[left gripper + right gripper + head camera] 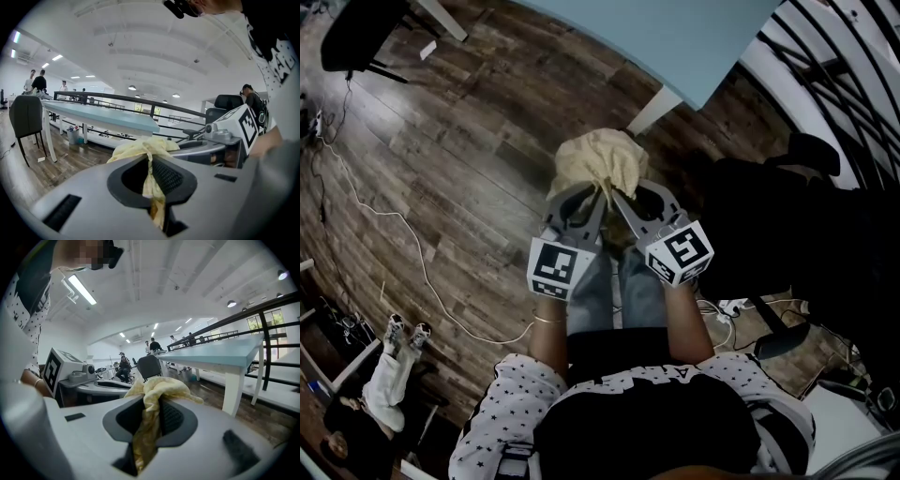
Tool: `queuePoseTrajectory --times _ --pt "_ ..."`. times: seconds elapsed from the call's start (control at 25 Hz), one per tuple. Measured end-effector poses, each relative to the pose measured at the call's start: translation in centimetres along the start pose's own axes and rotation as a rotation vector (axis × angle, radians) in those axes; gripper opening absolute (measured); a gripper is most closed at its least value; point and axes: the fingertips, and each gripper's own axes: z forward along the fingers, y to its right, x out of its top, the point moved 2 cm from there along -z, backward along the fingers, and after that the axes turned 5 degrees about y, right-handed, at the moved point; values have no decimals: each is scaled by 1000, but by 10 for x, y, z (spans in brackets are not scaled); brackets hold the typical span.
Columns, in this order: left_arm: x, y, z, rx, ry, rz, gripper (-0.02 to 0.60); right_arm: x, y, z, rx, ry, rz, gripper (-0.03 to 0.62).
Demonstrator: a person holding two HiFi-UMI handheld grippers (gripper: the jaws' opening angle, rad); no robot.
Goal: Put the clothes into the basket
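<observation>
Both forearms (686,328) reach forward side by side, a bracelet (546,320) on the left wrist. The left hand-held gripper (592,197) and the right hand-held gripper (623,202) point ahead and slightly down, tips almost meeting, each with jaws pinched tight on a fold of one yellow cloth (598,159).

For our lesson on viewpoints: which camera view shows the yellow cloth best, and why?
The head view: the whole bunched cloth shows there, gripped by the left tongs and right tongs above the floor. Each gripper view shows only a strip pinched between its jaws and a crumpled top beyond.
</observation>
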Motion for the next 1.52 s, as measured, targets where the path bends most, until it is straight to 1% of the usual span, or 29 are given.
queuePoseTrajectory --times 0.12,0.32,0.52,0.68,0.76,1.04,1.2,1.52 --pt "-3 2 1 -13 -25 6 28 -3 1 -1 -7 -17 -4 72" --pt "-5 1 1 -14 -23 1 28 -7 1 0 -16 -26 8 74" --pt "-13 3 1 -20 -55 3 29 -16 2 -3 -37 -61 16 77" --pt "-18 0 0 -10 -66 -15 29 -22 5 -1 -47 -83 35 101" --pt "-23 -1 0 -7 -84 -20 29 -24 5 0 -47 -94 38 110" --pt "-29 -8 0 17 -134 -28 29 -32 8 3 -52 -153 22 124" --pt "-32 -8 0 23 -139 -36 29 -34 10 3 -61 -178 -4 127" --pt "-37 -8 1 22 -157 -53 31 -41 13 2 -70 -206 26 139"
